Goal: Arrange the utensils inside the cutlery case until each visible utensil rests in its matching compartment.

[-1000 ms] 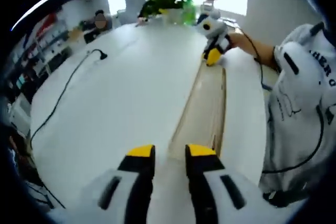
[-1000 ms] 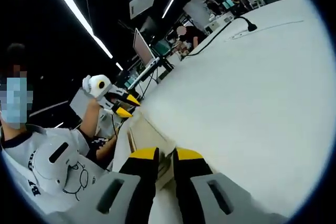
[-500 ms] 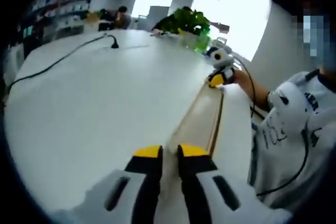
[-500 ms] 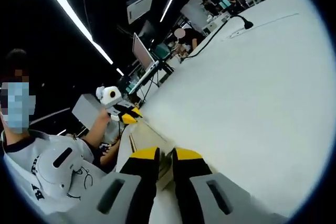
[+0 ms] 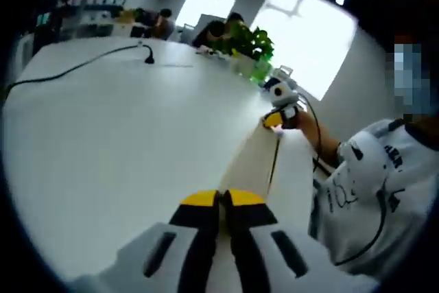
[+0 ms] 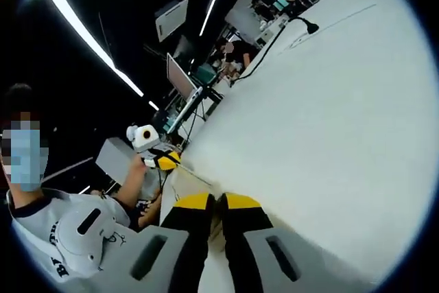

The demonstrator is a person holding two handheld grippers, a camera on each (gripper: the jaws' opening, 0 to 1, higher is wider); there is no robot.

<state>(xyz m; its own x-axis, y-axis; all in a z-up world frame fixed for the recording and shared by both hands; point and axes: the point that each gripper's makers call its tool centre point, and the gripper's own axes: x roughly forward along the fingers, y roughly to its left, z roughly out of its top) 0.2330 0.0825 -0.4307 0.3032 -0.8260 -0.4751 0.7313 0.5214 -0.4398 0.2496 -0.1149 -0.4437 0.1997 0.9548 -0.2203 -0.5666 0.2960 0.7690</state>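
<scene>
The left gripper (image 5: 221,200) and right gripper (image 6: 216,202) each pinch one end of the long wooden case (image 5: 257,159), jaws nearly closed on it. The case lies on the white desk (image 5: 123,142)

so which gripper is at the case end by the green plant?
The right gripper: in the left gripper view it sits at the far end of the cutlery case, near the plant. The left gripper is at the near end.

Views face each other low along shared cutlery case (image 5: 257,159), white table (image 5: 123,135)
</scene>
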